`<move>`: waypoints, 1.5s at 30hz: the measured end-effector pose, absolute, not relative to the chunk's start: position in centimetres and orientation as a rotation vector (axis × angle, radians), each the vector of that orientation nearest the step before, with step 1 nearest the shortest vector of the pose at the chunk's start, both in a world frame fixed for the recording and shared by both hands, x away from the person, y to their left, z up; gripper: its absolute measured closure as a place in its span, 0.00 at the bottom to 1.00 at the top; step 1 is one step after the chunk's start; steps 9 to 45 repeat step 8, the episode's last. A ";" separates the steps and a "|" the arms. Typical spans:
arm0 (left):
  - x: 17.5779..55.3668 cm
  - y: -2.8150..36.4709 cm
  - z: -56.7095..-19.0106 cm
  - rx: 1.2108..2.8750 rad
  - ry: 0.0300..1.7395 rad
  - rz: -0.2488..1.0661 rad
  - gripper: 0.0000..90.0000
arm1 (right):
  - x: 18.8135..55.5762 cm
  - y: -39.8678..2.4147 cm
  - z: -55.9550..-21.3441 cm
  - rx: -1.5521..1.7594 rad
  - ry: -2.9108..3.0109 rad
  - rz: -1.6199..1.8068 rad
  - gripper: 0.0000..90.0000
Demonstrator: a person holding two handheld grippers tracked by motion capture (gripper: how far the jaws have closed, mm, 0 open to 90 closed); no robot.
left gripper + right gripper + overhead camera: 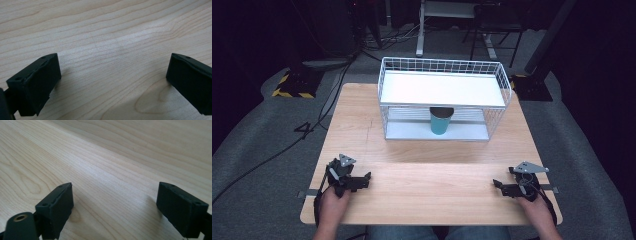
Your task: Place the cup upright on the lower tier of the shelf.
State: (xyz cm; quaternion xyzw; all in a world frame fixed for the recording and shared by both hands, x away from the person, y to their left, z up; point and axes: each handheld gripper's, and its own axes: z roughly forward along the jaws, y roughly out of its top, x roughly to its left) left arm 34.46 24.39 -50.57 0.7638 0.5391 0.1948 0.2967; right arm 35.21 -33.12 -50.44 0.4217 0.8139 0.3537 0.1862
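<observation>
The big wooden desk (422, 175) sits on a grey floor, and the high view shows all of it at once. At the far side of the desk stands a white wire rack (444, 97) with a flat white shelf on top and a lower shelf under it. A teal cup (441, 121) stands upright on the lower shelf, near the middle, well apart from both hands. The two claw views do not show the rack or the cup; they show the wood grain from very close. Near the front edge of the desk, the left claw (368, 179) rests on the wood in the person's left hand (333, 200), pointing toward the middle. In the left gripper view the left claw (113, 75) is wide open with bare wood between its jaws. The right claw (496, 185) rests low at the other front corner, also pointing inward. In the right gripper view the right claw (115, 202) is open too, holding nothing.
</observation>
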 end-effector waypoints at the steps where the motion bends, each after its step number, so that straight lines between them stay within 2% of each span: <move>1: 34.5 24.4 -50.6 2.031 1.433 0.519 0.00 | 35.2 -33.1 -50.4 1.191 2.291 0.994 0.14; 45: 34.5 24.4 -50.6 2.031 1.433 0.518 0.00 | 35.2 -33.0 -50.5 1.191 2.291 0.992 0.14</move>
